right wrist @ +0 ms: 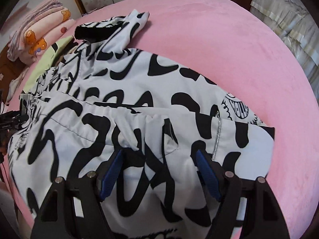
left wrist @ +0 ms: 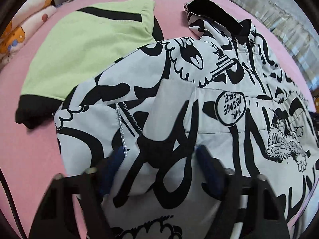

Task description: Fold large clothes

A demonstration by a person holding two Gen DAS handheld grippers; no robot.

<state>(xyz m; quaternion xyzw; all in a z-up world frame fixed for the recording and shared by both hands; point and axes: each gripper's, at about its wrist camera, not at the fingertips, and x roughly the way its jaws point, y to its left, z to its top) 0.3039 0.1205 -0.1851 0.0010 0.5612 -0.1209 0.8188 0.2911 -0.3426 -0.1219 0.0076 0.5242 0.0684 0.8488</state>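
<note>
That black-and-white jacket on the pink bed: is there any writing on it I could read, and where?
"YOUR MESSAGE HERE!": in a speech bubble printed on the jacket, seen upside down in the left view.
Round badge near the jacket's edge, right view: lettering too blurred to read.
Big black shapes all over the cloth: graffiti style, not readable as words.
Green garment: no text visible.

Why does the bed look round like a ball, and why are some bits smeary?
Left wrist view: the fisheye lens bends the pink bed into a curve; the blue fingers and the jacket cloth beside them are smeared by blur, while the green garment is sharper. Right wrist view: same round bend with dark corners; the fingers look crisp, and the jacket's left side is smeary.
</note>
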